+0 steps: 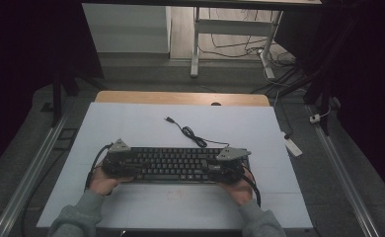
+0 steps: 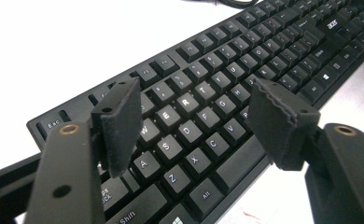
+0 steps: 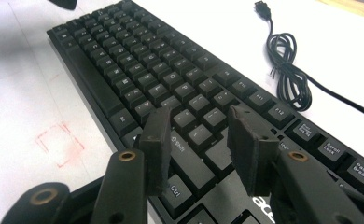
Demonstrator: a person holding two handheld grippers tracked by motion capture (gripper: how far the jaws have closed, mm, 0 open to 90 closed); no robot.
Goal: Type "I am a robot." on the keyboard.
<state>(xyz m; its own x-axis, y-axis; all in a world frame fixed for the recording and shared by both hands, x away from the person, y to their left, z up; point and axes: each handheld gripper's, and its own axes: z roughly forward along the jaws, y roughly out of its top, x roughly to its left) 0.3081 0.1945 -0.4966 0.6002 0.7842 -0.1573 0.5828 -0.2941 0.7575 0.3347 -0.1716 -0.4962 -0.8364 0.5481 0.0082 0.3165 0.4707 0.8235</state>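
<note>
One black keyboard (image 1: pixel 173 164) lies flat near your edge of the white desk (image 1: pixel 131 128), its one cable (image 1: pixel 190 133) coiled just behind it. Your two tongs: left tongs (image 2: pixel 194 116) wide open over the letter keys, right tongs (image 3: pixel 196 135) partly open over the Shift end, neither holding anything.

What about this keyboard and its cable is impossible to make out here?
- Keyboard key legends: too small and dim in the high view.
- Keyboard ends: covered there by the left gripper and right gripper.
- Cable: cut off by the right gripper view's edge.
</note>
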